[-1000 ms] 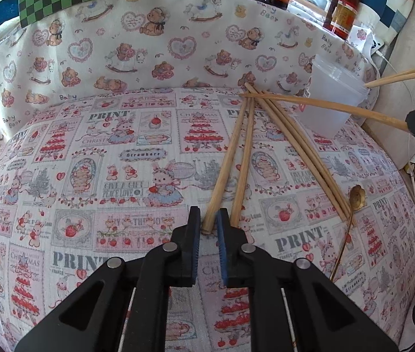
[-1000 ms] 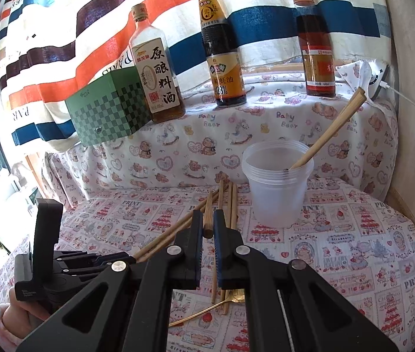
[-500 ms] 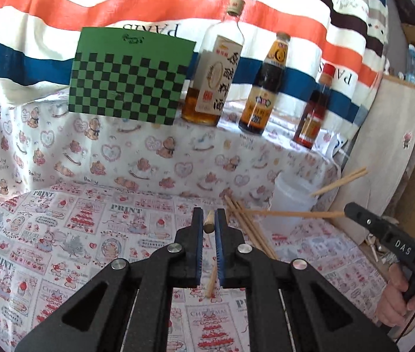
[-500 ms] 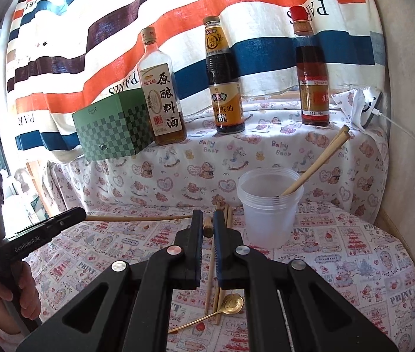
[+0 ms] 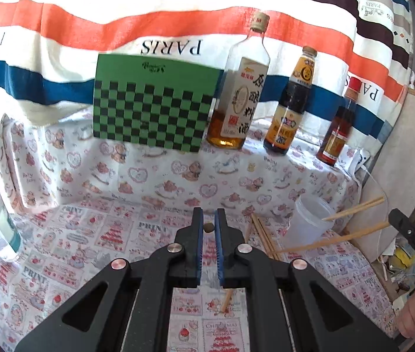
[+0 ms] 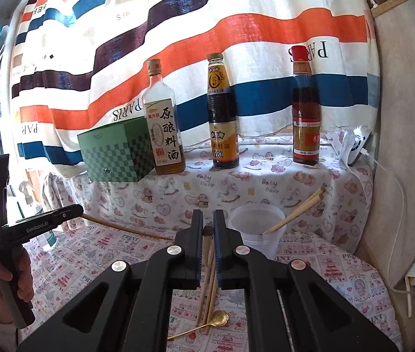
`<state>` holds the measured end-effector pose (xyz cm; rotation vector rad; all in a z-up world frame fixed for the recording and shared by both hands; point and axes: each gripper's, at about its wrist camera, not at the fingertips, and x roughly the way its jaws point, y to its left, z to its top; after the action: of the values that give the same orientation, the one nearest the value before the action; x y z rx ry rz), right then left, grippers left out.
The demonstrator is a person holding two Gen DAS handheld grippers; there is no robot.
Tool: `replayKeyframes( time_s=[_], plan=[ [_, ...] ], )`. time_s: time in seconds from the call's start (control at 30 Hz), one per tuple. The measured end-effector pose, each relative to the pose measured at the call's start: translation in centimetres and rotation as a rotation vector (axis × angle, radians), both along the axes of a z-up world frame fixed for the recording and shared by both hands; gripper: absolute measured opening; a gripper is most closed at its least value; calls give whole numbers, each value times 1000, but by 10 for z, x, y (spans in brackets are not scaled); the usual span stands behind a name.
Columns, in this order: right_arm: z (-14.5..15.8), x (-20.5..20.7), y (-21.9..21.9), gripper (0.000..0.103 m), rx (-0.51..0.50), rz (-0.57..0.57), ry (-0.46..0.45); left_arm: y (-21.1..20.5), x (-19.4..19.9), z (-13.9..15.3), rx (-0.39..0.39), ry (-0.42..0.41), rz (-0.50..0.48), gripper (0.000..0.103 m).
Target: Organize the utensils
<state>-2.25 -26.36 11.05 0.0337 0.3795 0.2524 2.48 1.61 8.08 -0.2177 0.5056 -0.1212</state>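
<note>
printed tablecloth under striped curtain; each claw pinching a chopstick

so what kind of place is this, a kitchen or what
Probably a makeshift home kitchen table setup: three sauce bottles on a cloth-covered ledge, loose chopsticks on a printed tablecloth, and a plastic cup collecting them.

Curtain reads PARIS (inverted); bottle: 28%.
</note>
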Motion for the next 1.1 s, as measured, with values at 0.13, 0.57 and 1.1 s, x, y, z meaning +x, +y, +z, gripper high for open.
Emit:
replayKeyframes(
  time_s=[0.13, 0.57, 1.1],
  plan=[
    [38, 6, -6, 8, 4, -50, -41, -7, 11, 42, 20, -44, 3, 6],
    [99, 25, -61, 8, 263, -106, -209, -69, 33, 115, 48, -162, -143, 6],
    [59, 50, -131, 8, 463, -377, -381, -159, 64, 157, 19, -346, -265, 6]
  ],
)
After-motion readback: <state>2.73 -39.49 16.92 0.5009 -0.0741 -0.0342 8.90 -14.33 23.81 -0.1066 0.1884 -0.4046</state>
